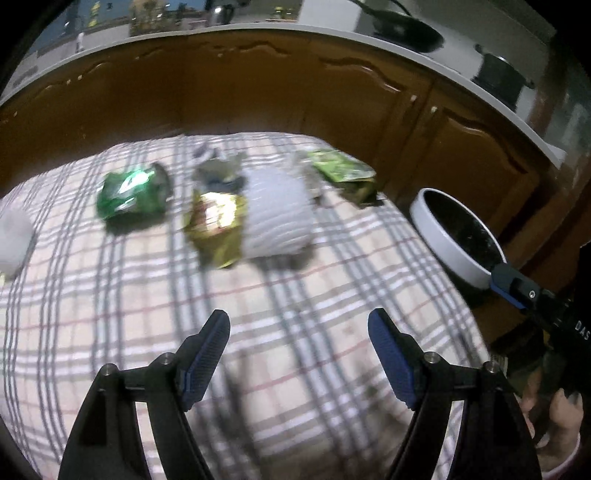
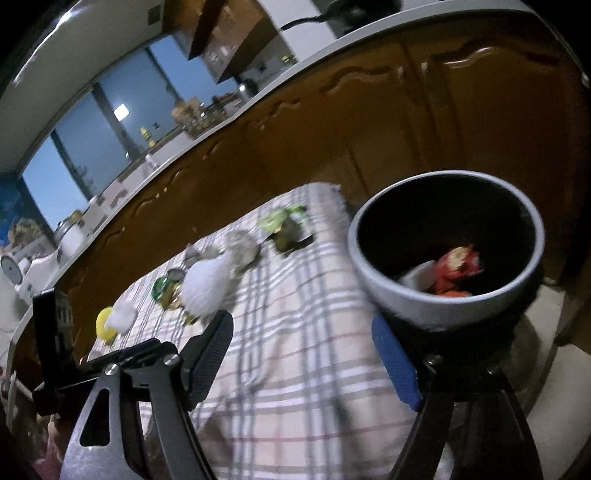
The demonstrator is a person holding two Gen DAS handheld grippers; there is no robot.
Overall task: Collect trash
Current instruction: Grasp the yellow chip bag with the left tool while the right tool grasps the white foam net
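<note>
Trash lies on a plaid tablecloth (image 1: 295,295): a crushed green can (image 1: 135,194), a gold wrapper (image 1: 216,225), a white ribbed cup on its side (image 1: 277,218), and a green packet (image 1: 345,173). My left gripper (image 1: 299,354) is open and empty, above the cloth in front of them. A white-rimmed bin (image 2: 402,295) stands off the table's right edge, holding red and white trash (image 2: 456,267). My right gripper (image 2: 303,354) is open and empty, near the bin's rim. The bin also shows in the left wrist view (image 1: 439,236).
A white crumpled tissue (image 1: 13,240) lies at the table's left edge, with a yellow item (image 2: 105,323) beside it. Brown cabinet doors (image 1: 258,85) stand behind the table under a counter with pans (image 1: 402,26).
</note>
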